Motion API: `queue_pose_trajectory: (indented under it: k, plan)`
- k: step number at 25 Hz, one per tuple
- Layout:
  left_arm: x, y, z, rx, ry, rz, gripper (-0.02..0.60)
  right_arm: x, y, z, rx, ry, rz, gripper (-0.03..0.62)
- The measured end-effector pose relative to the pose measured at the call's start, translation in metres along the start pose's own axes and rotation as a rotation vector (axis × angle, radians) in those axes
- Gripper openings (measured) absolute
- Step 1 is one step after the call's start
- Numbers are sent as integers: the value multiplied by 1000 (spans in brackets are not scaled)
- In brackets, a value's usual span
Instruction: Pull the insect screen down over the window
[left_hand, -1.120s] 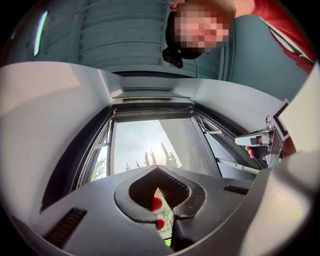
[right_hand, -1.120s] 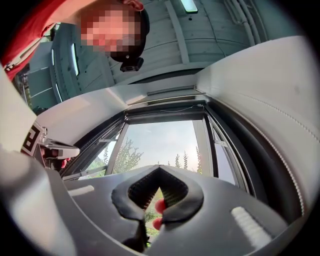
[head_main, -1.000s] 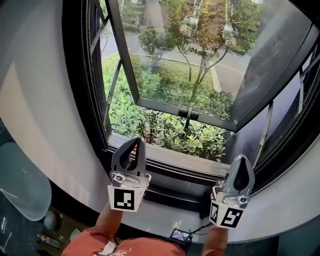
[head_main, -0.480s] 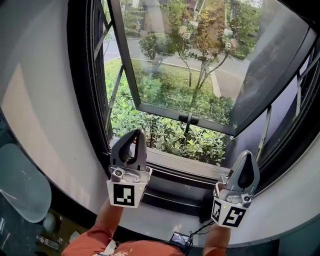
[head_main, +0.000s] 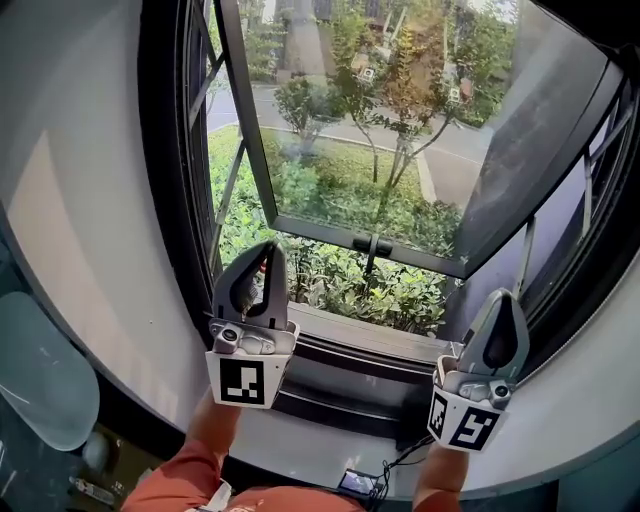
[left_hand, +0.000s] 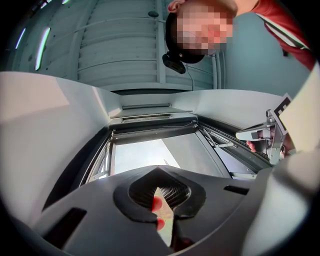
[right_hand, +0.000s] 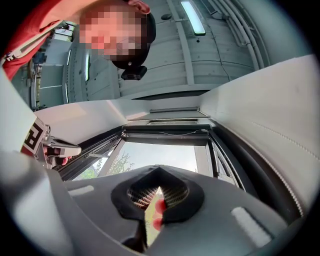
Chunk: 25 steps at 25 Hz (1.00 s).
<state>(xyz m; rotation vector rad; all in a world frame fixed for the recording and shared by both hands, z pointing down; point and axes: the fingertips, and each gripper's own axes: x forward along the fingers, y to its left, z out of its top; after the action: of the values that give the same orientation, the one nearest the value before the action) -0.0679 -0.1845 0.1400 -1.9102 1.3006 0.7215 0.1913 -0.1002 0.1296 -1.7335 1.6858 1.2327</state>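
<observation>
The left gripper (left_hand: 161, 196) has its 2 jaws pressed together with nothing between them, only daylight showing through the slit. The right gripper (right_hand: 157, 199) is the same, closed and empty. In the head view the left gripper (head_main: 262, 258) and right gripper (head_main: 500, 305) stand side by side, well apart, both tilted steeply upward in front of the sill (head_main: 350, 345).

Over the last second both have climbed. The left tips, which sat just above the sill, now overlap the shrubs (head_main: 330, 275) below the open sash (head_main: 400, 150). The right has risen with it, and neither has opened.

Further out, the window frame (head_main: 170, 200) is uncovered, and no mesh crosses the opening. Both gripper views look up at a dark bar (right_hand: 167, 131) across the head of the frame, with a thin cord (right_hand: 170, 134) sagging under it. The insect screen is most likely rolled up there — I cannot make out the mesh itself.

So this looks like the reach, not the pull — the grippers are heading for the top, nothing is gripped, and the jaws would have to open before they could take hold of the bar.
</observation>
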Motion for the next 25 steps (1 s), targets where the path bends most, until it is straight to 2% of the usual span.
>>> queue_pose_trajectory:
  k: [11, 18, 25]
  plan:
    - [24, 4, 27, 23, -75, -16, 5, 26, -13, 29, -67, -71, -10, 8]
    - [40, 14, 39, 28, -118, 7, 5, 44, -12, 45, -124, -116, 9, 8]
    - [62, 15, 51, 82, -149, -13, 5, 67, -9, 56, -189, -143, 32, 8]
